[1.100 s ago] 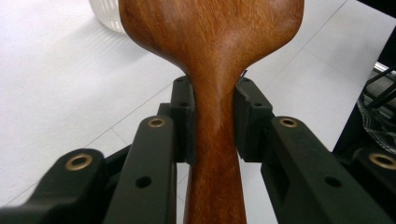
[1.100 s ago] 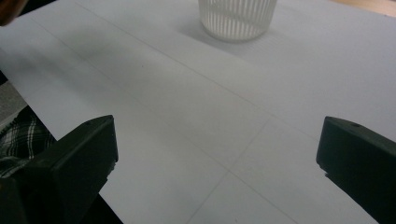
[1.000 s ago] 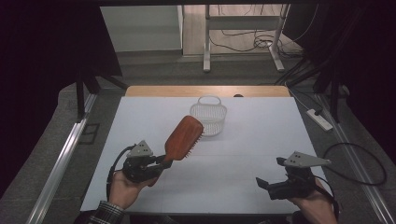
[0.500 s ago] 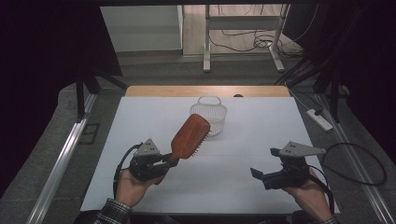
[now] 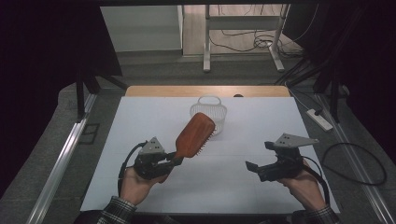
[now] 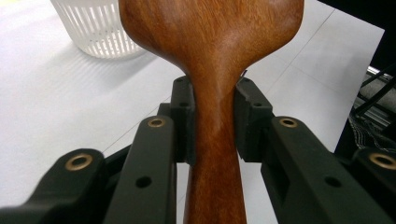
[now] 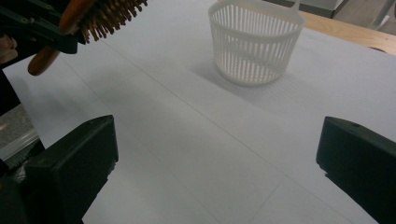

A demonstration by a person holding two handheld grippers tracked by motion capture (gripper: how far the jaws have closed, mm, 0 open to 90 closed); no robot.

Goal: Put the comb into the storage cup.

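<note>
A brown wooden hairbrush (image 5: pixel 194 136) is lifted off the white table, its head tilted up toward a small white slatted basket (image 5: pixel 208 112). My left gripper (image 5: pixel 172 158) is shut on the brush's handle (image 6: pixel 215 135), both pads pressing its narrow neck. The bristles (image 7: pixel 109 16) face down and to the right. My right gripper (image 5: pixel 254 169) hovers open over the front right of the table, its jaws wide apart with nothing between them. It points toward the basket (image 7: pixel 254 42), which stands upright and looks empty.
The white table top (image 5: pixel 261 126) has a wooden strip along its far edge. A metal rail runs down the floor at the left. Cables and a power strip (image 5: pixel 320 119) lie on the floor to the right, and a desk frame stands behind.
The left hand carried the hairbrush a little to the right and toward the basket. The right gripper rose and shifted left and forward over the table.
</note>
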